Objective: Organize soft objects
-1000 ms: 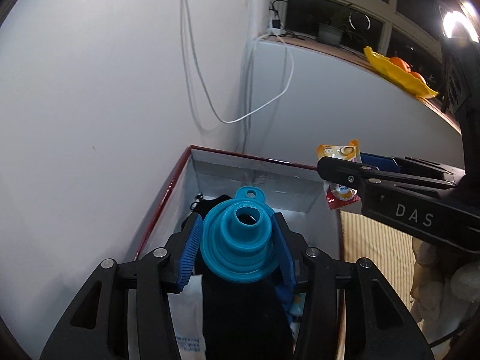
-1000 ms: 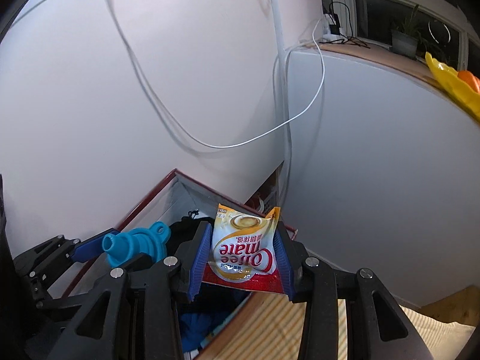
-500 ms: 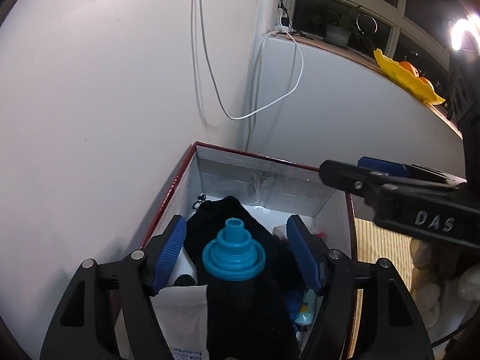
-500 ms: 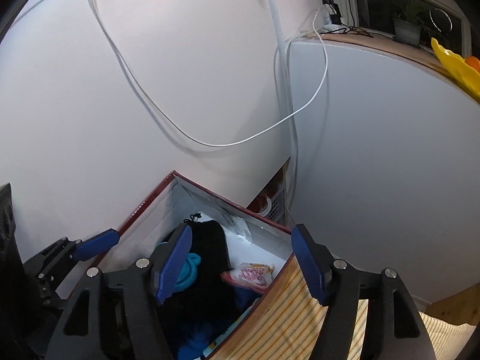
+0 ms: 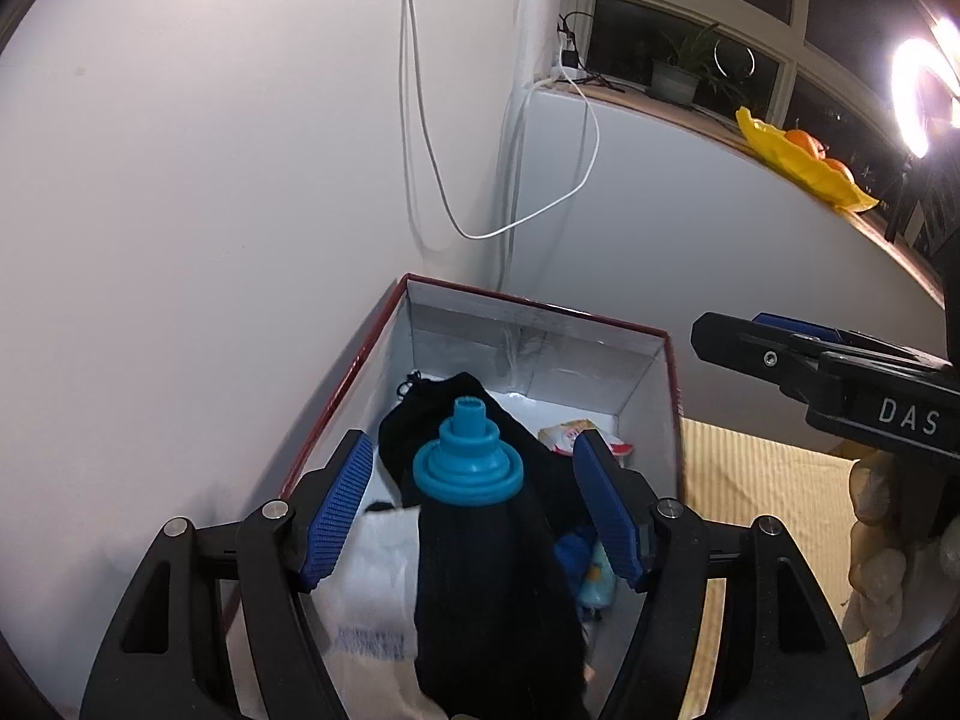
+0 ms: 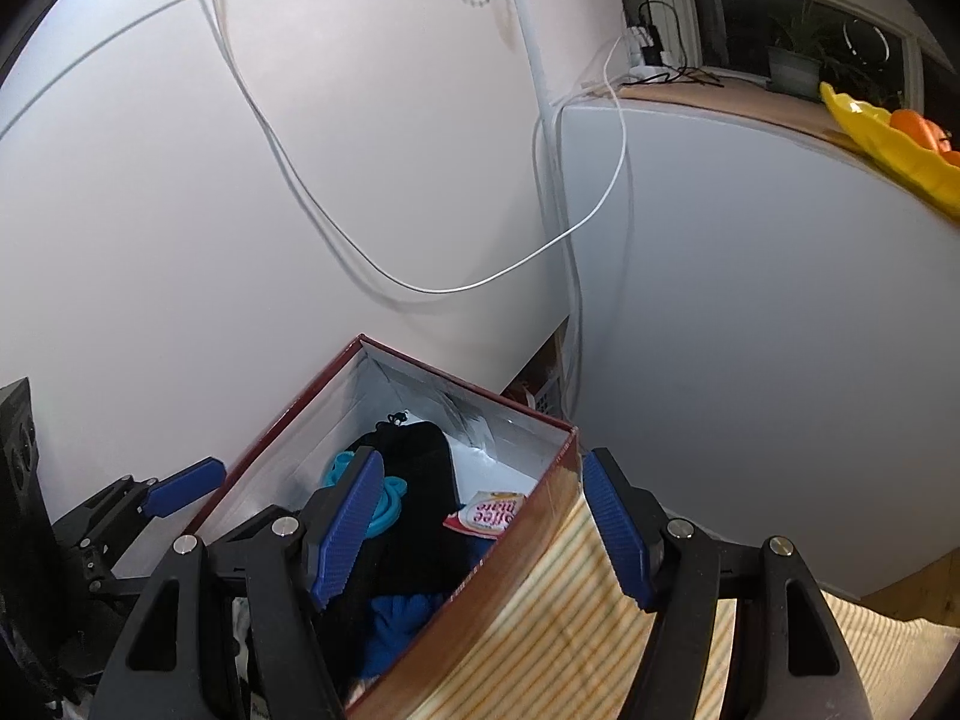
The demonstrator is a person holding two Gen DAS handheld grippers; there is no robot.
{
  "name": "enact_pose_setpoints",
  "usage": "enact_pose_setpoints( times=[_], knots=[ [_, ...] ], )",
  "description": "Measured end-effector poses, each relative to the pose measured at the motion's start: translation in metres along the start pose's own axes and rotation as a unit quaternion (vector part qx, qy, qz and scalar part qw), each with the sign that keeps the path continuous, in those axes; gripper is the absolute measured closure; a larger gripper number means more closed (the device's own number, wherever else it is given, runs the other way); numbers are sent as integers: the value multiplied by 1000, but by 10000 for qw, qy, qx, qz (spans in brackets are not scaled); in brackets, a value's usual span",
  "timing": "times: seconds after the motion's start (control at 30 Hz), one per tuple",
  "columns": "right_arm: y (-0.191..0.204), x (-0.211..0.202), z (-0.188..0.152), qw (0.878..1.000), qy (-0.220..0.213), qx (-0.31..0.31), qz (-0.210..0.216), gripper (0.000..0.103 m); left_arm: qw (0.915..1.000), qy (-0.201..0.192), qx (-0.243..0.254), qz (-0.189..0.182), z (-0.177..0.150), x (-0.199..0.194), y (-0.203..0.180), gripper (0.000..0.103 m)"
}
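Both grippers hang over an open red-edged box (image 5: 654,336) that sits in the corner against the white wall. The left gripper (image 5: 474,504) has its blue pads spread apart, its jaws having just been opening, and nothing is pinched between them. Below it, inside the box, a blue funnel (image 5: 468,465) rests on top of a black cloth (image 5: 492,576), clear of both pads. A white cloth (image 5: 372,576) lies beside the black one on the wall side of the box.

The right gripper (image 6: 480,525) is likewise spread wide and empty, its jaws also having just been opening. It hovers over the box's near wall, one pad above the inside and the other above a striped yellow mat (image 6: 552,618) that lies just beside the box. The coffee creamer packet (image 6: 489,514) lies in the box near that wall, next to the black cloth, with something of blue fabric (image 6: 399,624) lower down. A white cable (image 6: 480,285) droops across the wall above.
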State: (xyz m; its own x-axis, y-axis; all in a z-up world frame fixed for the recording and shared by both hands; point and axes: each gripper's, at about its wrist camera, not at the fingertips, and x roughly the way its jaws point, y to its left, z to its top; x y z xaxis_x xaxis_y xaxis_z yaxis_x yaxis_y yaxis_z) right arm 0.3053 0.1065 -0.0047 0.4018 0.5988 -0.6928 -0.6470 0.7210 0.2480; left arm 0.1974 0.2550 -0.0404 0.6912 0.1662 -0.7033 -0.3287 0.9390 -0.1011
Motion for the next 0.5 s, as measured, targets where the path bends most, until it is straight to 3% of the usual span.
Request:
enact_pose_setpoints(
  times=[0.3,0.5],
  knots=[
    [22,-55,-32,9990,-253,-376,30,38,9982,-596,50,41,-24,-61,-6,34],
    [37,-101,-75,9975,-435,-529,187,37,9955,-946,84,39,-56,-102,3,34]
  ],
)
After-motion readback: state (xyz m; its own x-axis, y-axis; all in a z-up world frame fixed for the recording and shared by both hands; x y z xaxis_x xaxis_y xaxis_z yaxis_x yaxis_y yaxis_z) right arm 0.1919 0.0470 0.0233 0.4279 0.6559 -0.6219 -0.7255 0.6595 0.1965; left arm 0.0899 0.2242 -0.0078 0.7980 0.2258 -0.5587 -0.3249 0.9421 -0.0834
